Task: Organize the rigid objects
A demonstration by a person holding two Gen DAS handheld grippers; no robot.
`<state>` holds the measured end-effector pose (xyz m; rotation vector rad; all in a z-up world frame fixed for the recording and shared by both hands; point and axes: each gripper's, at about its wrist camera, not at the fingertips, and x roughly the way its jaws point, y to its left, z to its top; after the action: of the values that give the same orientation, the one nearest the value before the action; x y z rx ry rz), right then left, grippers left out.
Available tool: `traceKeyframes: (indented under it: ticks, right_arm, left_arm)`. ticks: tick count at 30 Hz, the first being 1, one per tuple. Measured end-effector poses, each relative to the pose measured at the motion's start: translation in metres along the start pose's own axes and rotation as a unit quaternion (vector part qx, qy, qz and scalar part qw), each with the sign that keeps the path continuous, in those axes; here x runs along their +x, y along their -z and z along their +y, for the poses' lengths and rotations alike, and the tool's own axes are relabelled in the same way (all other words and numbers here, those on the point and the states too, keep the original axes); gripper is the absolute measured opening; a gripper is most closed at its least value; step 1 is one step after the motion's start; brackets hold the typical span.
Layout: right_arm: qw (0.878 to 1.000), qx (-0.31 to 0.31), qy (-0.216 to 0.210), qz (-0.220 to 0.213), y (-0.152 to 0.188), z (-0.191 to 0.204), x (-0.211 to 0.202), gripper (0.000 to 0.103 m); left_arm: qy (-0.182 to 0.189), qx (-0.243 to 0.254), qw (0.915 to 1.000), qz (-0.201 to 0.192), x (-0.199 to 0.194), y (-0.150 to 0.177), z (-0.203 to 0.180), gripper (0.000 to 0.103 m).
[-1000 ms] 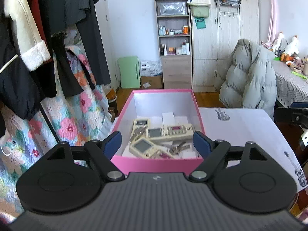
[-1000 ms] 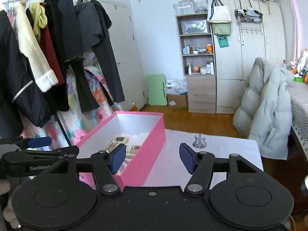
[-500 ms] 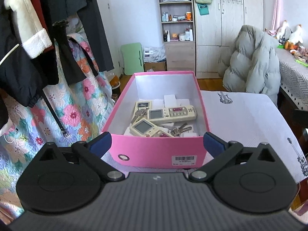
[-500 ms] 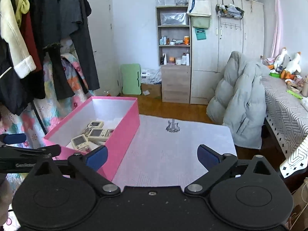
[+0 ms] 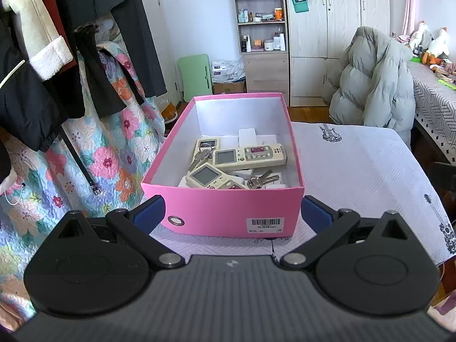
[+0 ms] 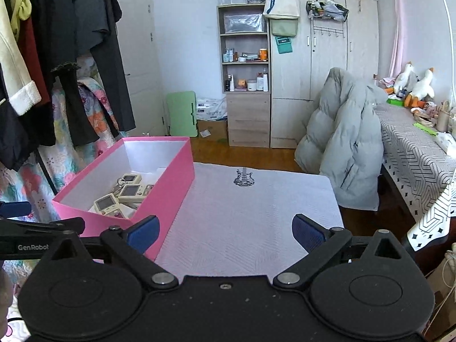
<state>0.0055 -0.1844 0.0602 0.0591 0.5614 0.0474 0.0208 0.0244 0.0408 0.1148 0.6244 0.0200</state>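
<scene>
A pink box [image 5: 216, 208] stands on the left of a white cloth-covered table [image 5: 356, 165]. It holds several beige remote controls [image 5: 250, 156], keys [image 5: 260, 181] and white flat pieces. It also shows in the right wrist view [image 6: 171, 188]. My left gripper [image 5: 231, 213] is open and empty, its fingers on either side of the box's near end, just short of it. My right gripper [image 6: 225, 232] is open and empty above the bare cloth [image 6: 250, 208], right of the box.
Clothes hang on a rack [image 5: 57, 65] left of the table, over a floral quilt [image 5: 108, 154]. A grey puffer jacket [image 6: 344, 142] drapes a chair behind the table. A patterned table [image 6: 416, 156] stands at right. Shelves and wardrobe [image 6: 285, 71] line the back wall.
Both grippers have pulled back from the box and opened wider. The left gripper rose from over the box's near edge to behind it. The right gripper swung right over the cloth.
</scene>
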Motion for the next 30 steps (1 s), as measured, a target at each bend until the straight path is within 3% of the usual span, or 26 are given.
traceKeyframes:
  ticks: [22, 30]
  right_arm:
    - [0.999, -0.021, 0.033, 0.008, 0.007, 0.003, 0.004, 0.101]
    - [0.999, 0.010, 0.051, 0.005, 0.009, -0.005, 0.007, 0.101]
  left_arm:
    - [0.000, 0.004, 1.0000, 0.006, 0.006, 0.005, -0.003, 0.103]
    - [-0.021, 0.009, 0.9997, 0.006, 0.011, 0.007, -0.006, 0.103]
